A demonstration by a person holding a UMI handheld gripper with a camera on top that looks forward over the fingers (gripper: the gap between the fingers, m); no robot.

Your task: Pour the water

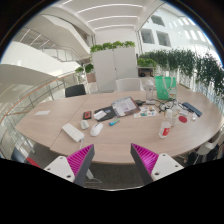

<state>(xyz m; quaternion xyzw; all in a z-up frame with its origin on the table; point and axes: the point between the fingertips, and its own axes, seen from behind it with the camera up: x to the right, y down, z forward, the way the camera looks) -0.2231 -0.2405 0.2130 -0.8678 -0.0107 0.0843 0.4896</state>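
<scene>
Two pink-padded fingers of the tongs point(112, 160) stand well apart at the bottom of the frame, holding nothing, above the near edge of a round wooden tabletop point(60, 112). Right of centre, near the far edge, stands a green pitcher point(163, 87); a red-labelled bottle point(167, 124) sits nearer, toward the right. Papers point(125, 105) lie at centre, with a white box point(73, 131) toward the left.

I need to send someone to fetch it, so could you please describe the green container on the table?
Start at the big oval wooden table ahead of the open tool. Look to its far side, before the row of plants, beyond the small red-labelled bottle. The green container stands there upright; it is the only translucent green thing, taller than the papers beside it.
</scene>
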